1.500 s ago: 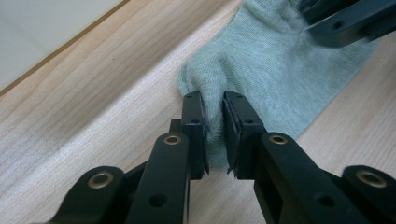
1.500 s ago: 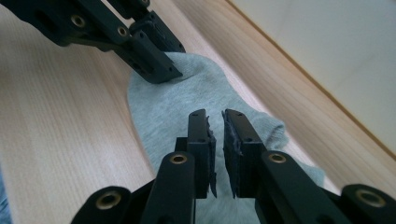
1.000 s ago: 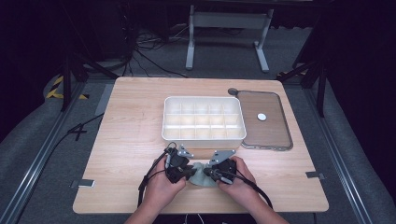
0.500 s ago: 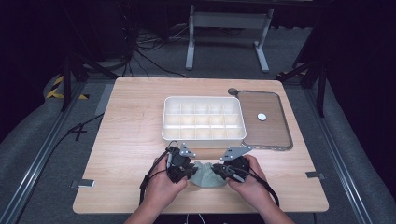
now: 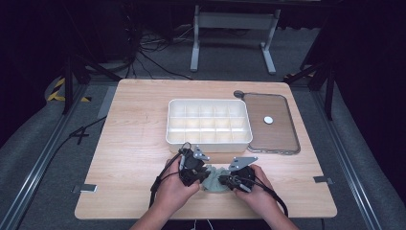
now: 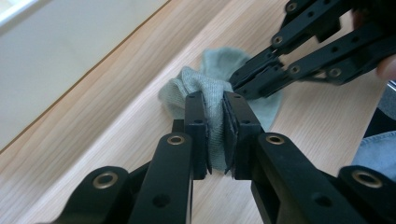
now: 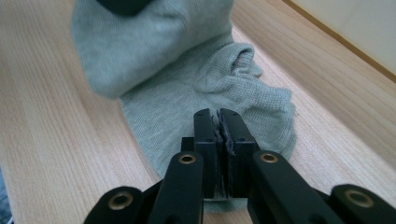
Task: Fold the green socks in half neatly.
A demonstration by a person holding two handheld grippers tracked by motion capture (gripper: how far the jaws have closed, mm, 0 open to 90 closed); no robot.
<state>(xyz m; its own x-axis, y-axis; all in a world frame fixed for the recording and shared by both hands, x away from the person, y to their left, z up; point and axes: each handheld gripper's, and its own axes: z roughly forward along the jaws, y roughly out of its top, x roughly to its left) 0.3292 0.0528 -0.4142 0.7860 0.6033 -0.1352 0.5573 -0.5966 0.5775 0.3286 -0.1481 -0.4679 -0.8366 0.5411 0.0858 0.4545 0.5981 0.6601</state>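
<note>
The white divided tray [image 5: 209, 121] on your counter [image 5: 134, 143] holds nothing visible; near it lies the grey-green sock [image 6: 219, 88]; your left hand-held gripper [image 6: 217, 135] clamps a bunched fold; your right hand-held gripper [image 7: 218, 140], having just closed further, pinches its edge; both point inward.

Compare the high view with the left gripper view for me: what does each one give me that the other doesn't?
High view alone: the white compartment tray, the brown lid beside it, and both hands. Left gripper view alone: the left tongs pinching a fold of the grey-green sock, with fabric between the pads, and the right tongs closed on the sock's far part. Shared: sock, both tongs, and the wooden table.
</note>
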